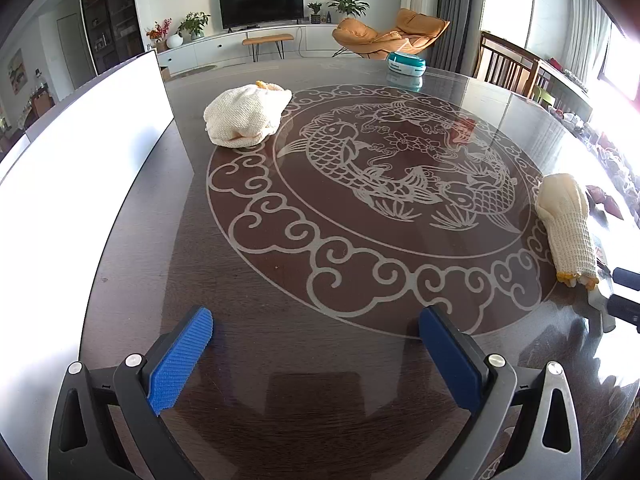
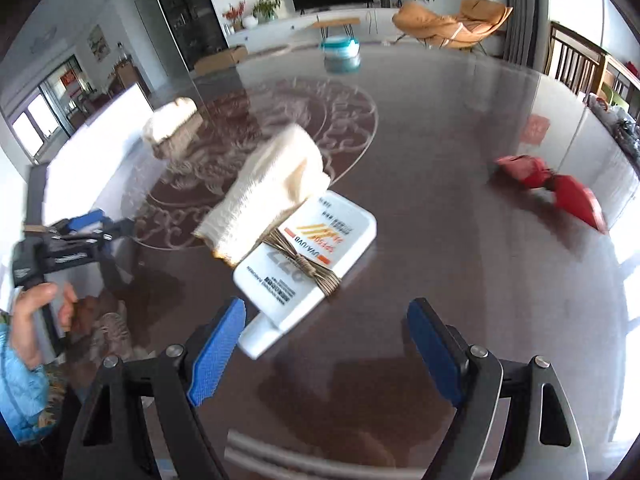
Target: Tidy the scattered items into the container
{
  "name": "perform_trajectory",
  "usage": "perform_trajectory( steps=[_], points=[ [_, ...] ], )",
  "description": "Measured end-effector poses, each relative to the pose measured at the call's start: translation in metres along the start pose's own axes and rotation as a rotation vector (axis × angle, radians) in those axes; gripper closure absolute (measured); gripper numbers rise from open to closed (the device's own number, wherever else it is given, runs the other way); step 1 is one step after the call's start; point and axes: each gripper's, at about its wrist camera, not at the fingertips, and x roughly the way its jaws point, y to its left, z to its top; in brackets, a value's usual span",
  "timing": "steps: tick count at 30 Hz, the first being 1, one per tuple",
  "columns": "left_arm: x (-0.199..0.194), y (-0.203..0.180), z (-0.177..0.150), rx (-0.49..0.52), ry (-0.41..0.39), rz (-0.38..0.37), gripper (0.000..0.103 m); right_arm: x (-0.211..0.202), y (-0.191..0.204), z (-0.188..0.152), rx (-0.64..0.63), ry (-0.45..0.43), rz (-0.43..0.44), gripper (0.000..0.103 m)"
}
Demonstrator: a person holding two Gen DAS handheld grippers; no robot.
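Observation:
My left gripper [image 1: 316, 316] hangs open over the dark table [image 1: 320, 360] with nothing between its blue pads. A white container [image 1: 100, 168] stands to its left. A cream knitted glove bundle [image 1: 248, 116] lies by the container's far corner, and a second cream glove [image 1: 564, 220] lies at the right. In the right wrist view my right gripper [image 2: 326, 312] is open just above a white sunscreen tube [image 2: 320, 240]. The tube's cap end sits beside the left pad, untouched. That second glove [image 2: 272, 192] rests partly on the tube, and a hair tie [image 2: 316, 272] lies across it.
A red wrapped item [image 2: 552, 184] lies on the table to the right. A teal round tin [image 2: 340, 52] stands at the far edge. A person's hand [image 2: 36, 308] holds the left gripper [image 2: 80, 232] at the left. Chairs stand beyond the table's right side.

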Motion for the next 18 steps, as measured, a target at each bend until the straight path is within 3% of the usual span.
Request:
perform_trajectory(
  steps=[5,8,10,18],
  points=[
    [0.000,0.000,0.000,0.000,0.000,0.000,0.000,0.032,0.025,0.027,-0.158,-0.017,0.030,0.017],
    [0.000,0.000,0.000,0.000,0.000,0.000,0.000,0.041,0.057,0.031,-0.334,-0.012,0.165,0.017],
    [0.000,0.000,0.000,0.000,0.000,0.000,0.000,0.048,0.073,0.028,-0.420,-0.007,0.135,0.017],
    [0.000,0.000,0.000,0.000,0.000,0.000,0.000,0.052,0.048,0.028,-0.231,-0.050,-0.020,0.017]
  ],
)
